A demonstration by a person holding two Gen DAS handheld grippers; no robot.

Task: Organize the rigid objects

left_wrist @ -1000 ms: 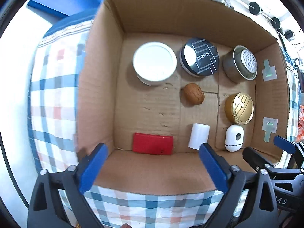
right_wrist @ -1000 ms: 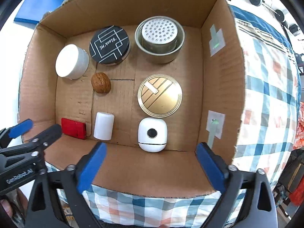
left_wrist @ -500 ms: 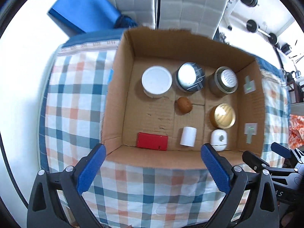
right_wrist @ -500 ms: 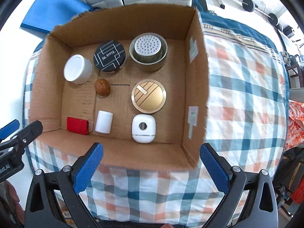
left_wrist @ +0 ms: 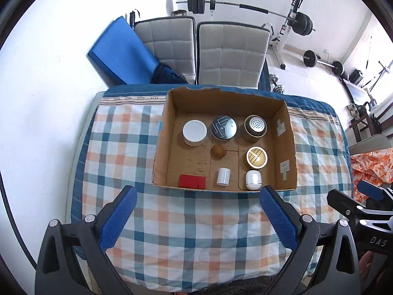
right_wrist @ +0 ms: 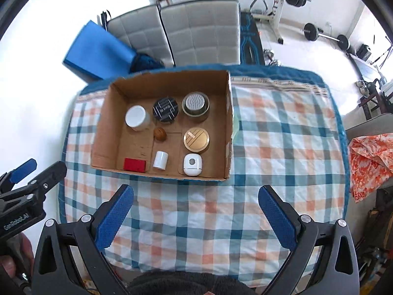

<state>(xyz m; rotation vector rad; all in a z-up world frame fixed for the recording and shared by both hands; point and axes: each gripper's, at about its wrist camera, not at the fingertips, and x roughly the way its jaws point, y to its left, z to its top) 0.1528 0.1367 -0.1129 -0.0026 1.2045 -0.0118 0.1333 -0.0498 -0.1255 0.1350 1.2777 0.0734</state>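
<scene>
An open cardboard box [left_wrist: 159, 152] [right_wrist: 103, 132] sits on the checked tablecloth [left_wrist: 196, 221]. Inside it stand a white jar [left_wrist: 194, 131], a black patterned tin [left_wrist: 223, 127], a perforated-lid tin [left_wrist: 255, 125], a walnut [left_wrist: 218, 151], a gold tin [left_wrist: 256, 157], a white cylinder [left_wrist: 223, 176], a white device [left_wrist: 253, 179] and a red block [left_wrist: 192, 181]. Well short of the box, high above the cloth, my left gripper [left_wrist: 196, 204] hangs open with nothing in it. Beside it my right gripper [right_wrist: 196, 202] is likewise open and holds nothing.
Two grey padded chairs [left_wrist: 231, 54] stand behind the table, with a blue mat [left_wrist: 118, 51] leaning at the left. Barbells and a weight rack [left_wrist: 292, 22] fill the back. An orange patterned cloth [left_wrist: 371, 164] lies at the right.
Both grippers have pulled back and risen away from the box, which now looks much smaller. The whole table and room have come into view. Nothing inside the box moved.
</scene>
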